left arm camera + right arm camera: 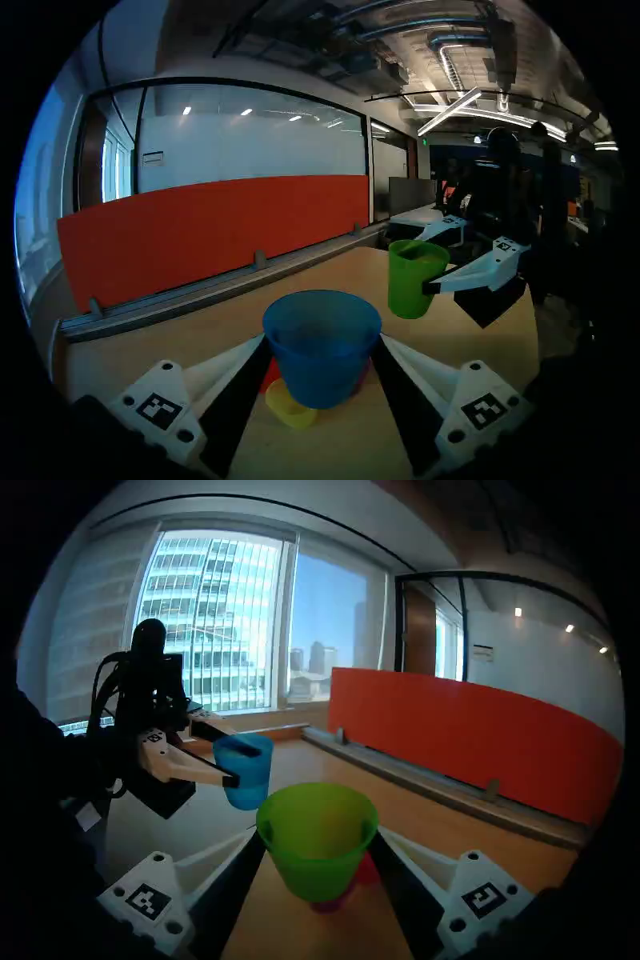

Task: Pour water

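My left gripper (320, 346) is shut on a blue cup (322, 352), held upright above the wooden desk (472, 340). Further right, my right gripper (436, 272) holds a green cup (412, 280), also upright. In the right gripper view the green cup (318, 840) sits between the fingers of the right gripper (318, 844). Up to its left, a little apart, is the blue cup (246, 772) in the left gripper (232, 760). I cannot tell what is inside either cup.
A yellow cup (290, 406) and a red cup (362, 874) stand on the desk under the held cups. An orange partition (216, 224) with a metal rail (240, 280) runs along the desk's far edge. A dark-sleeved person (48, 800) is at the left, in front of big windows (216, 616).
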### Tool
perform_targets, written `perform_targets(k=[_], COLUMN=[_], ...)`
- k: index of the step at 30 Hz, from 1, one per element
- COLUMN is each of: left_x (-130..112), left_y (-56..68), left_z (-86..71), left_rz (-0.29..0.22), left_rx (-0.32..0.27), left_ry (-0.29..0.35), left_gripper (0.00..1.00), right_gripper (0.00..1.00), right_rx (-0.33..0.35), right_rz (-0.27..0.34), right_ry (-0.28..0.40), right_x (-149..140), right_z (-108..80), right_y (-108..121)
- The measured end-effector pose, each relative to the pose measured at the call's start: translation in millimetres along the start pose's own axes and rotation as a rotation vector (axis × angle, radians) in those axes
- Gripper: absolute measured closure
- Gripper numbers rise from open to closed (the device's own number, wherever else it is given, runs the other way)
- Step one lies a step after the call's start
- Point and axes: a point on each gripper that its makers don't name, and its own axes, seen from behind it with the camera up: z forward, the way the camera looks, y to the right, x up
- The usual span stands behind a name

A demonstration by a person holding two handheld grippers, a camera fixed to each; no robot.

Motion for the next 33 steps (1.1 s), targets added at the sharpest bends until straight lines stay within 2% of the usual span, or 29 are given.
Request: perform_targets(k=[12, 23, 33], left_x=[24, 42, 52], left_y=[-2.3, 3.4, -0.2], left_z=[0.1, 1.5, 2.6], left_rz=[-0.001, 0.01, 0.017], left_rx=[0.008, 0.002, 0.01], left_ry=[0.063, 0.109, 0.131], left_gripper=[0.15, 0.16, 0.15], right_gripper=[0.09, 0.09, 0.1], right_rx=[-0.022, -0.008, 0.005], right_rz=[0.0, 0.008, 0.013], right_ry=[0.067, 0.09, 0.1], right_x=[24, 31, 33], right_z=[0.6, 3.4, 4.8], right_y=[8, 7, 7])
